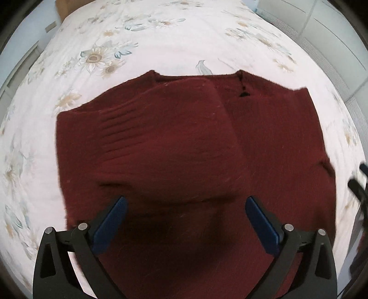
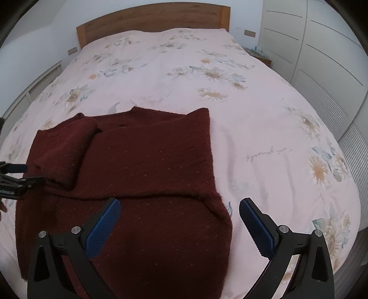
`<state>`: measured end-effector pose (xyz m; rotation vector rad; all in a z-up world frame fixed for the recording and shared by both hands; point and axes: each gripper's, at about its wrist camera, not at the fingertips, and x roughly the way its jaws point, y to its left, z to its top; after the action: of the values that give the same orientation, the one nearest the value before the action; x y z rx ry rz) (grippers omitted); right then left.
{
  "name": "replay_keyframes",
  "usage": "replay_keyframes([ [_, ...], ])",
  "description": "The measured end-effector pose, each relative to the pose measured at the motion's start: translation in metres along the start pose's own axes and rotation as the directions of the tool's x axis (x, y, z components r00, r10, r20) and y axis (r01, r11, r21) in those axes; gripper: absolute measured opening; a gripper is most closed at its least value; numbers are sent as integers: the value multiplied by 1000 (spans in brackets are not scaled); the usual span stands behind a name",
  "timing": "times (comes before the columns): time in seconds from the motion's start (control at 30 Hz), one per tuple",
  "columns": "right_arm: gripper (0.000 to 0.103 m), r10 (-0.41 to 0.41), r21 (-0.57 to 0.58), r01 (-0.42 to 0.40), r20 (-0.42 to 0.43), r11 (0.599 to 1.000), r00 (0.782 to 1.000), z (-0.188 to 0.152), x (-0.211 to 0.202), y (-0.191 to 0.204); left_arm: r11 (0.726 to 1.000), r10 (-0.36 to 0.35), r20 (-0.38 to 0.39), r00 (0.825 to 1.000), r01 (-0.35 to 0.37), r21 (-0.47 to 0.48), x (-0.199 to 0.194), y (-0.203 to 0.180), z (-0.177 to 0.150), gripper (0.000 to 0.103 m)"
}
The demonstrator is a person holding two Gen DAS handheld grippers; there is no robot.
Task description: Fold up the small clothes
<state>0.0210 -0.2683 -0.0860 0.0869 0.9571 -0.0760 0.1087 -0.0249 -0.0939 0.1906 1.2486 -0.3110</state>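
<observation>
A dark red knit sweater (image 1: 179, 142) lies flat on the bed with its sleeves folded in over the body and its collar at the far edge. It also shows in the right wrist view (image 2: 147, 161). My left gripper (image 1: 185, 209) is open and empty, hovering low over the sweater's near half. My right gripper (image 2: 179, 214) is open and empty above the sweater's near right edge, where a fold line crosses the cloth. The left gripper shows at the left edge of the right wrist view (image 2: 13, 177).
The bed has a pale pink floral cover (image 2: 253, 115) and a wooden headboard (image 2: 151, 20). White wardrobe doors (image 2: 322, 57) stand to the right. A low white shelf (image 2: 34, 89) runs along the left wall.
</observation>
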Motion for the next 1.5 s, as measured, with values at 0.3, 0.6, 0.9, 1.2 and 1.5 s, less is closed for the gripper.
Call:
replay_keyframes([
  [0.3,103,17,-28,-18,-14,999,1000,1,7,22,991,133,-22,991,-133,-27,-16,81,-25,101],
  [0.6,103,-5,-69,2,-52,998,999,-2,14,38,977,174,-91,980,-184,-109,30,125,-33,77],
  [0.9,103,-14,-130,5,-67,992,998,3,19,63,988,62,-36,997,-67,-143,45,122,-23,17],
  [1.2,103,66,-294,-73,-34,953,997,43,18,145,980,-2,-3,1000,1,-197,47,142,-31,14],
  [1.5,103,157,-511,-194,-115,838,981,61,52,270,988,29,7,1000,-28,-154,54,129,-28,16],
])
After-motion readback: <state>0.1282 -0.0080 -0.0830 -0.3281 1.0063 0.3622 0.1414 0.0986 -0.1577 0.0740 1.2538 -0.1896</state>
